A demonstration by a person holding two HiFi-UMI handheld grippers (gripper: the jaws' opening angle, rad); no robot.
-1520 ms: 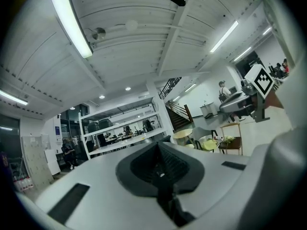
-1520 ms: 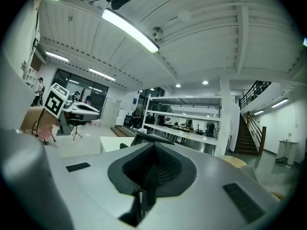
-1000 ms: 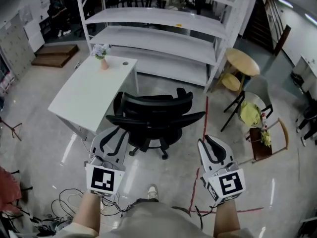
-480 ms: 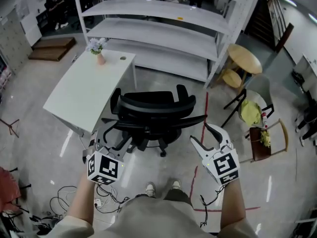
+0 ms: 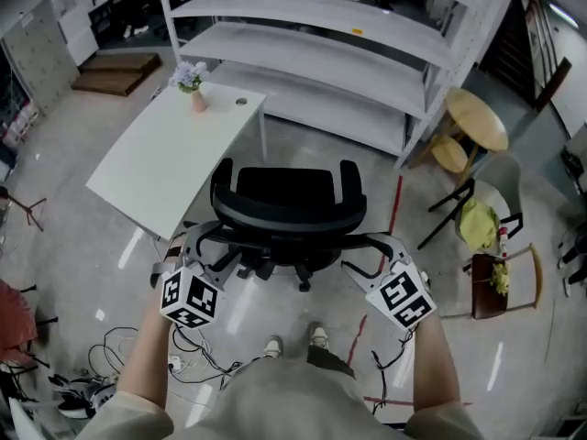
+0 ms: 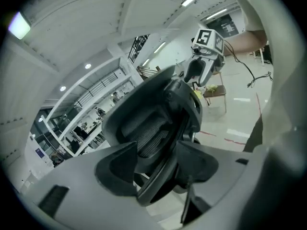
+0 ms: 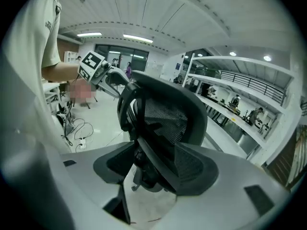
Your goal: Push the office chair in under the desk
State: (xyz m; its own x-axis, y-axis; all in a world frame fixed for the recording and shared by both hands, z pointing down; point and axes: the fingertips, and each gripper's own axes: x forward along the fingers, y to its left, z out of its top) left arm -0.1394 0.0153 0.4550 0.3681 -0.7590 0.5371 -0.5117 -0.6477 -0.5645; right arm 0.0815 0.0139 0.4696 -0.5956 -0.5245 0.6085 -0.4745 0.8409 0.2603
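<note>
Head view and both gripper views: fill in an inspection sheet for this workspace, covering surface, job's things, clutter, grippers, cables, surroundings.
Surface: white desk on a pale glossy floor.
Job's things: black office chair stands beside the desk, not yet under it, backrest toward the person.
Clutter: vase of flowers at the desk's far end.
Grippers: left gripper and right gripper open, jaws have just been opening, the chair's back edge between each pair; contact unclear.
Cables: loose cables on the floor, left.
Surroundings: white shelving, round wooden table, red floor tape.
</note>
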